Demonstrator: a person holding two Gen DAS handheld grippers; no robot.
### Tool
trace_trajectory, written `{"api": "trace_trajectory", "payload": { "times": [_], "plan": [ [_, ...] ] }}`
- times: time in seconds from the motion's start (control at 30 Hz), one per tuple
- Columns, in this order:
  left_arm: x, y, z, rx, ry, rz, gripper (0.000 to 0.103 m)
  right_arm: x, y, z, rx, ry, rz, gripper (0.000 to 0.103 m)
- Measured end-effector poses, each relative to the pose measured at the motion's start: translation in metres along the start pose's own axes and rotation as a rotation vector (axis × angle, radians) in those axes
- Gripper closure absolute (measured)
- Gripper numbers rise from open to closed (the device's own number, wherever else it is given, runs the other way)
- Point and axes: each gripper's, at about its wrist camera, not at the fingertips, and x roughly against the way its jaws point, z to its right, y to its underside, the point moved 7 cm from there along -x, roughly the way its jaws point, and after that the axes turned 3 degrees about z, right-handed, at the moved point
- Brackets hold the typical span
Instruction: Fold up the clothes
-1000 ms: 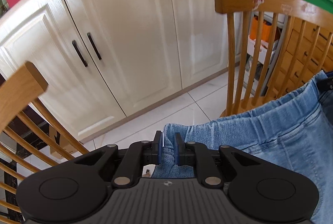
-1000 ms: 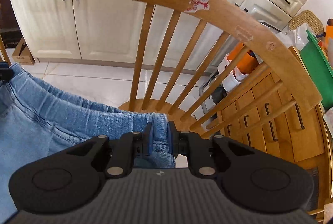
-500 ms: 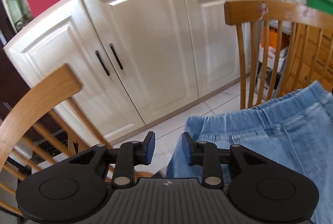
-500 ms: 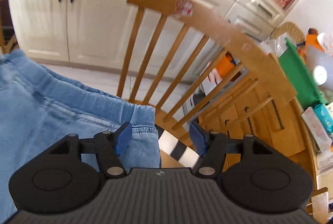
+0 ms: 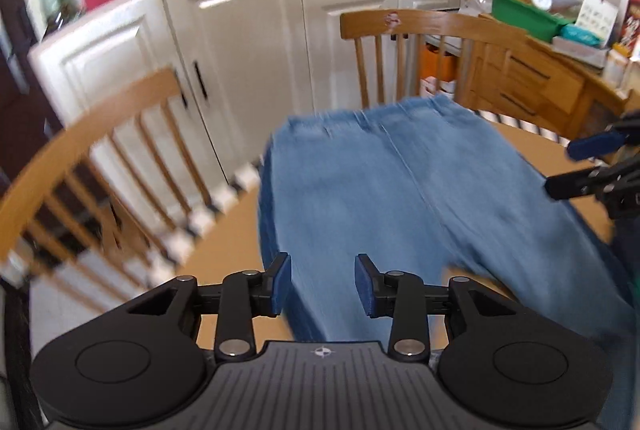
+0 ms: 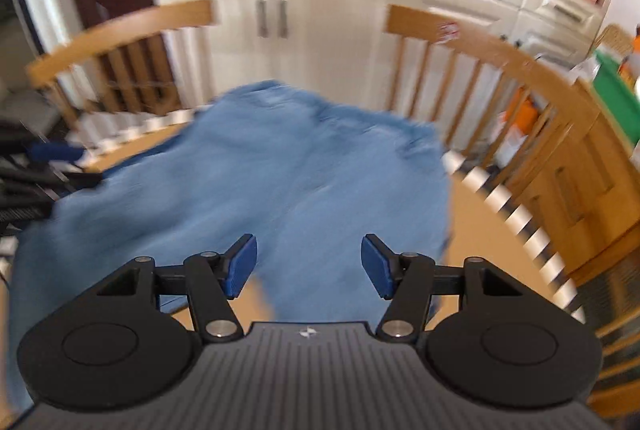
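Cream cabinets (image 5: pixel 240 42) behind, two wooden chairs (image 6: pixel 472 70) at far edge of round wooden worktop (image 5: pixel 224 230) with striped rim. Blue jeans (image 5: pixel 400 198) lie spread flat on worktop, waistband toward chairs. Left tool (image 5: pixel 323 284) above near part of jeans, jaws parted and just been opening, nothing between pads. Right tool (image 6: pixel 308 266) likewise over jeans, jaws spread wide after letting go, gripping nothing. Both views motion-blurred. Green bin (image 5: pixel 524 10) on sideboard at right.
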Motion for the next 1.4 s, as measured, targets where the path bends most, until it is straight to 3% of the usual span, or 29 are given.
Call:
{"api": "trace_trajectory", "payload": {
  "times": [0.17, 0.27, 0.47, 0.67, 1.1, 1.13, 1.17, 1.27, 1.4],
  "plan": [
    [0.064, 0.076, 0.017, 0.089, 0.012, 0.013, 0.059, 0.030, 0.073, -0.054, -0.034, -0.122, -0.021, 0.041],
    [0.088, 0.107, 0.027, 0.106, 0.004, 0.037, 0.057, 0.030, 0.110, -0.072, -0.074, -0.149, -0.065, 0.041],
    [0.118, 0.152, 0.054, 0.074, 0.042, 0.074, 0.048, 0.030, 0.133, -0.084, -0.140, -0.181, -0.094, 0.041],
    [0.105, 0.176, 0.078, 0.073, 0.079, 0.034, 0.048, 0.027, 0.136, -0.093, -0.138, -0.200, -0.107, 0.041],
    [0.080, 0.181, 0.100, 0.103, 0.130, -0.003, 0.049, 0.025, 0.151, -0.091, -0.154, -0.207, -0.132, 0.041],
    [0.077, 0.180, 0.099, 0.103, 0.130, -0.001, 0.051, 0.025, 0.151, -0.091, -0.152, -0.207, -0.133, 0.041],
    [0.073, 0.180, 0.098, 0.107, 0.131, -0.004, 0.062, 0.025, 0.152, -0.091, -0.151, -0.206, -0.134, 0.041],
    [0.064, 0.180, 0.093, 0.132, 0.137, -0.019, 0.082, 0.025, 0.151, -0.092, -0.156, -0.203, -0.133, 0.041],
    [0.063, 0.180, 0.082, 0.168, 0.144, -0.016, 0.092, 0.028, 0.151, -0.091, -0.156, -0.205, -0.129, 0.041]
  ]
}}
